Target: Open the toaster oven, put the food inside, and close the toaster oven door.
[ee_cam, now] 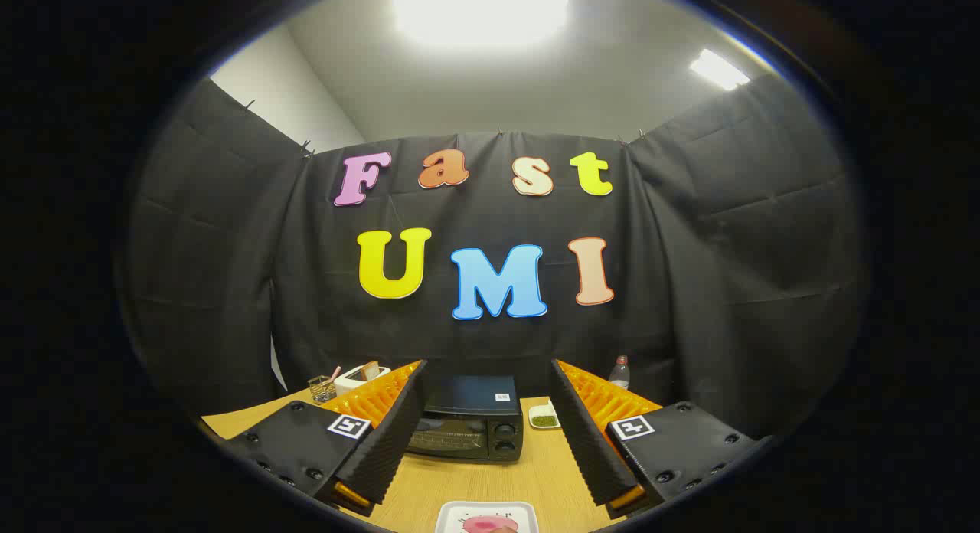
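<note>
A black toaster oven (468,426) stands on the wooden table (536,472) beyond my fingers, its glass door shut and two knobs on its right side. A white plate (452,514) with pink food (484,524) on it lies on the table close in, between and below my fingertips. My gripper (490,433) is open, its black ribbed fingers (383,449) spread wide on either side of the oven, with nothing between them.
A small white dish with green contents (544,420) sits just right of the oven. Behind it stands a bottle (619,373). To the oven's left are a white container (360,376) and a glass holder (322,388). Black cloth walls close off the booth.
</note>
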Available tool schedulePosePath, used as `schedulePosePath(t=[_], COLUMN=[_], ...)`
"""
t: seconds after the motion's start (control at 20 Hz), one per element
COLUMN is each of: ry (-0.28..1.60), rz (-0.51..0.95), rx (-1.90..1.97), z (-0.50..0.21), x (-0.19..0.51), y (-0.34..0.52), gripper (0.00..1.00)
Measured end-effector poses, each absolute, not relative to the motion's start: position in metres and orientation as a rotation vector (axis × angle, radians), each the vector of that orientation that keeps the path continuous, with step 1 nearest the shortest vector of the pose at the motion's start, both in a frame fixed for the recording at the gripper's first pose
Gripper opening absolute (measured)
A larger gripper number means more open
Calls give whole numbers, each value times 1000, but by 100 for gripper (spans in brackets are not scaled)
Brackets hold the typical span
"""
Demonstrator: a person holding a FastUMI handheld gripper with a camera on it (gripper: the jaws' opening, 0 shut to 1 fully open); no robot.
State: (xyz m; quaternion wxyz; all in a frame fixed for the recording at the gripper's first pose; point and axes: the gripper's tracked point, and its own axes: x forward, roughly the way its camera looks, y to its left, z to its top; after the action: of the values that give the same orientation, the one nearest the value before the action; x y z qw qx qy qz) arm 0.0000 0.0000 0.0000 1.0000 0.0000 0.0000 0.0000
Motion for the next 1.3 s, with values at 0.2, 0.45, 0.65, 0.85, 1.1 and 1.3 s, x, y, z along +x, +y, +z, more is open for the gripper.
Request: schedulePosePath(t=[0.2, 0.45, 0.65, 0.85, 1.1, 1.3], ry=[-1, 15, 23, 19, 37, 55], rz=[8, 12, 17, 24, 34, 56], rx=[7, 5, -4, -3, -1, 17], z=[0, -6, -9, -10, -19, -28], x=[1, -2, -1, -1, 5, 22], y=[1, 2, 5, 8, 16, 31], gripper=[98, 98, 98, 98, 98, 98])
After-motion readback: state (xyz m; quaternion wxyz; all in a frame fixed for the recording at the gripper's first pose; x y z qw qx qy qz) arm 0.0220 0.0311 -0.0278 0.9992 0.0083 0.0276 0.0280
